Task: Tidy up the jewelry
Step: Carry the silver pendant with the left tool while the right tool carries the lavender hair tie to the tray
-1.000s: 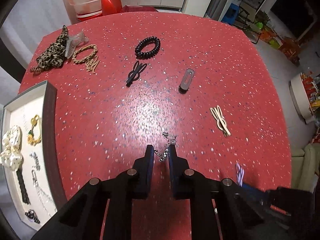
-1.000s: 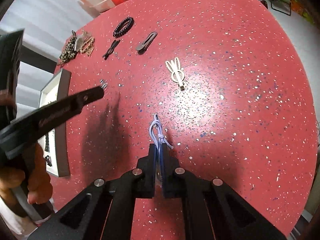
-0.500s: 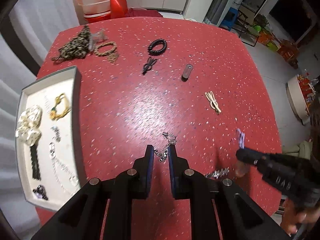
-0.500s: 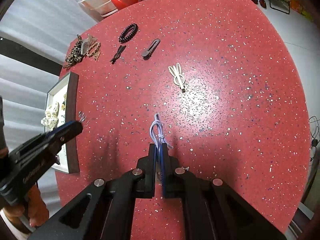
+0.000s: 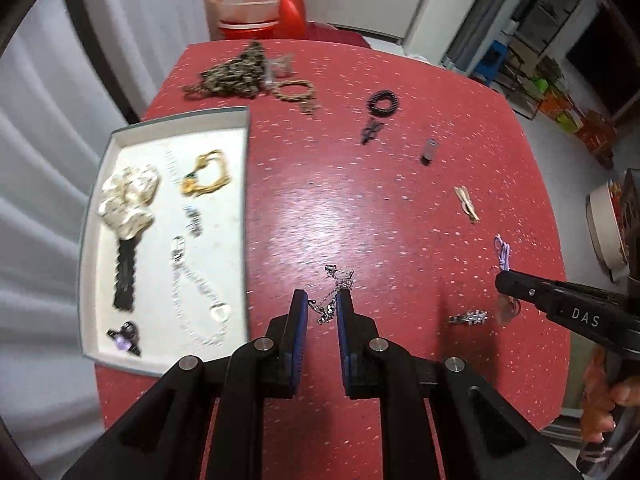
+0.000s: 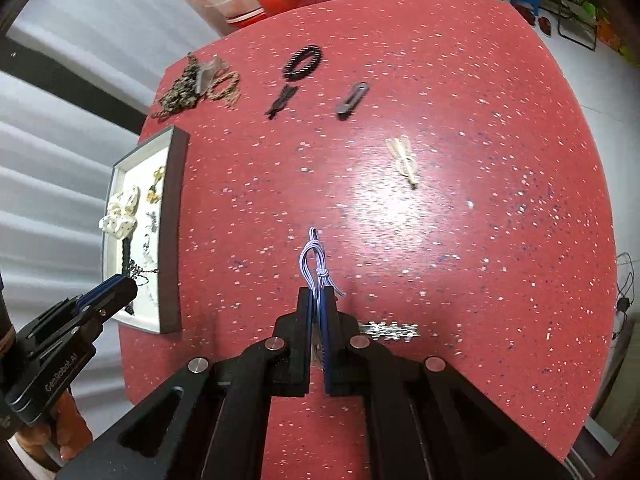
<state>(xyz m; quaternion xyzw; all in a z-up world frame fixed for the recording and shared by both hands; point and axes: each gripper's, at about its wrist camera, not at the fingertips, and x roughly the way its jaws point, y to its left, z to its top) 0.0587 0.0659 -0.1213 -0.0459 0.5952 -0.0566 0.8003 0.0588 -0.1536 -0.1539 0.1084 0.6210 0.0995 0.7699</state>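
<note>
My left gripper (image 5: 322,300) holds a small silver chain (image 5: 334,294) between its fingertips, high above the red table (image 5: 360,208). It also shows in the right wrist view (image 6: 120,286), over the near end of the white tray (image 6: 170,216). The tray (image 5: 245,184) holds a cream scrunchie (image 5: 128,196), a gold bracelet (image 5: 206,172), a silver chain necklace (image 5: 196,280) and several small pieces. My right gripper (image 6: 318,292) is shut on a lilac hair tie (image 6: 314,260), lifted above the table; it also shows in the left wrist view (image 5: 503,254).
On the table lie a leopard scrunchie (image 5: 236,72), a braided tan tie (image 5: 296,92), a black coil tie (image 6: 303,61), a black clip (image 6: 280,102), a grey barrette (image 6: 352,100), a cream clip (image 6: 404,158) and a rhinestone clip (image 6: 390,330). A plastic tub (image 5: 252,0) stands behind.
Both grippers have risen away from the table. My left gripper has carried the chain leftwards, over the tray's near end. The right one keeps the lilac tie.
</note>
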